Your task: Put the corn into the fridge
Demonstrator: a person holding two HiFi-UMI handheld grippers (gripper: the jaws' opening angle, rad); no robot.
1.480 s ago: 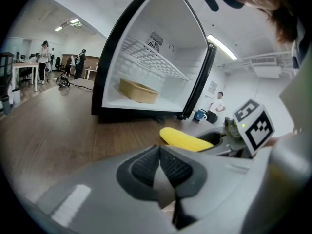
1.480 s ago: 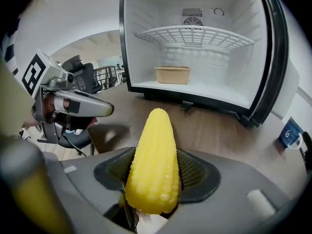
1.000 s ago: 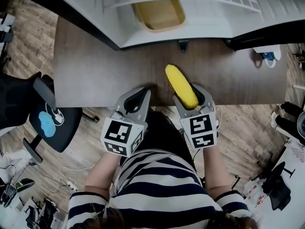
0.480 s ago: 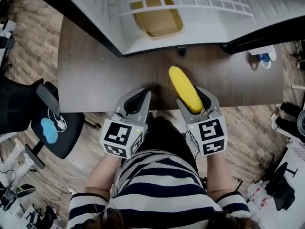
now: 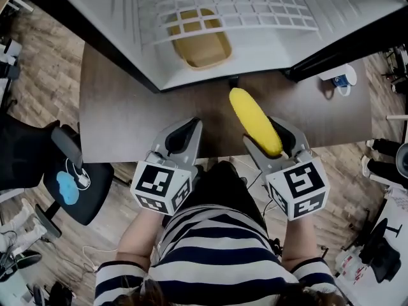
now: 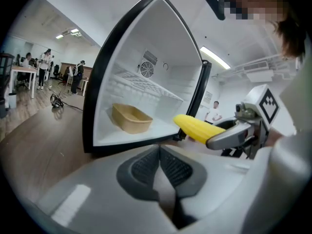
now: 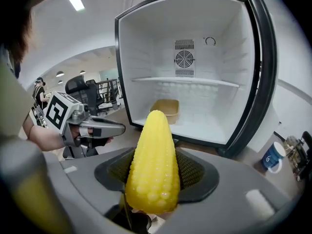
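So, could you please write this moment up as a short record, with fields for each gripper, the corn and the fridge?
left gripper: jaws shut, nothing between them
right gripper: jaws shut on corn
corn: held over table, tip toward fridge, not yet inside
fridge: door open, one shelf inside
tray: tan, on fridge floor below shelf

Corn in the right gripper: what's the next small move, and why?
Probably push the right gripper forward toward the white fridge. Its jaws are shut on the yellow corn cob, whose tip points at the fridge's bare floor beside the tan plastic tray, and the door stands wide open, so nothing seems to block the way.
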